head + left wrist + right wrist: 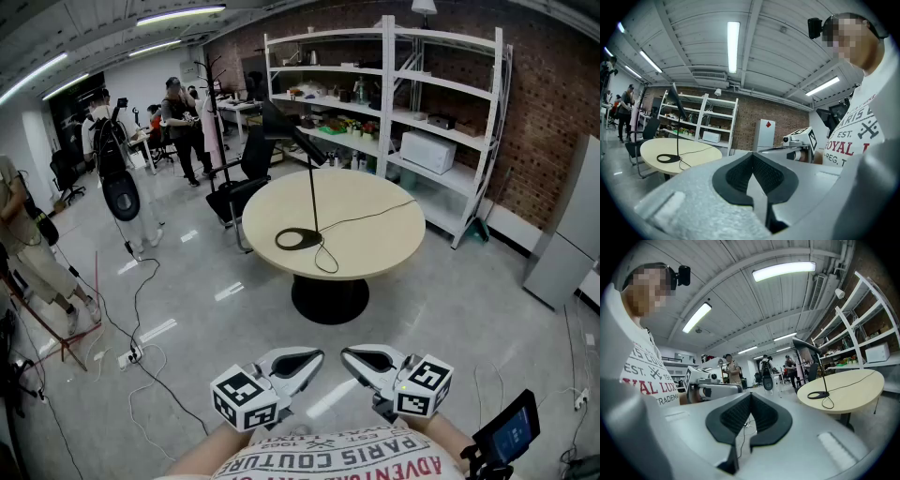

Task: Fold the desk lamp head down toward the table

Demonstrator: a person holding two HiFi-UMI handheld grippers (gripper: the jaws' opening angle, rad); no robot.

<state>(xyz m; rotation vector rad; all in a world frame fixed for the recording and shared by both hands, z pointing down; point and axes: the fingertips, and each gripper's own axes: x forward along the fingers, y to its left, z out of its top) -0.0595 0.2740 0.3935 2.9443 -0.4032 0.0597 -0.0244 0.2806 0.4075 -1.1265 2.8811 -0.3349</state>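
A black desk lamp stands on the round beige table (384,211), with its ring base (299,239) near the table's left side. A thin stem rises to the raised head (281,122). A black cord runs off across the tabletop. Both grippers hang low, close to my body and well short of the table. My left gripper (305,361) and right gripper (361,359) point toward each other, both shut and empty. In the left gripper view the pads (740,176) meet, with the lamp (669,159) far to the left. The right gripper view shows the lamp (818,394) far to the right.
White shelving (441,84) lines the brick wall behind the table. A black office chair (239,187) stands at the table's left. Cables (141,319) trail over the floor at left, where several people stand farther back. A grey cabinet (572,234) stands at the right.
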